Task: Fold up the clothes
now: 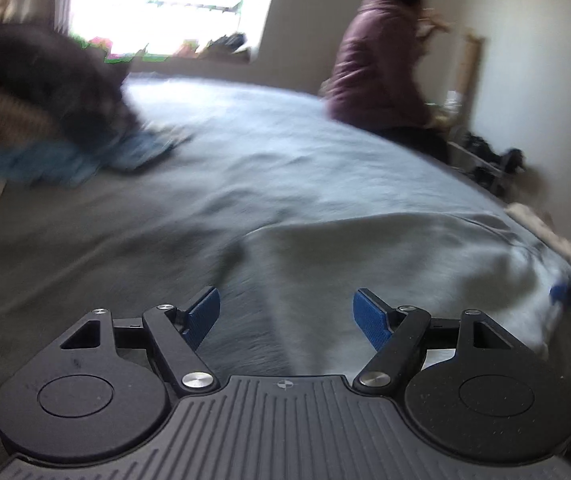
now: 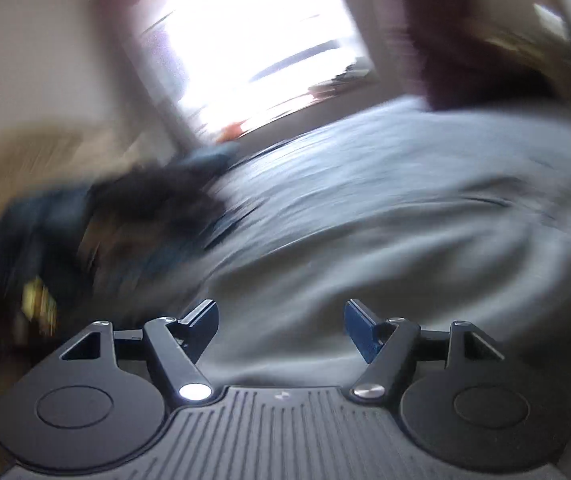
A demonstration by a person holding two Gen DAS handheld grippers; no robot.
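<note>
I see my left tool released, nothing between its blue pads, above the grey bed cover. My right tool is released too, empty, its view badly blurred. The clothes pile, dark, brown and blue, lies on the bed at ten o'clock. A person in a maroon jacket sits at one o'clock.

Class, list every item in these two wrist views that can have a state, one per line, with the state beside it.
Left claw: open, nothing between its pads.
Right claw: open, nothing between its pads.
Grey garment: spread on the bed, creased, not folded.
Pile of clothes: heaped, unfolded, at the left of the bed.
Person in a purple jacket: seated at the bed's far edge, turned away.
</note>
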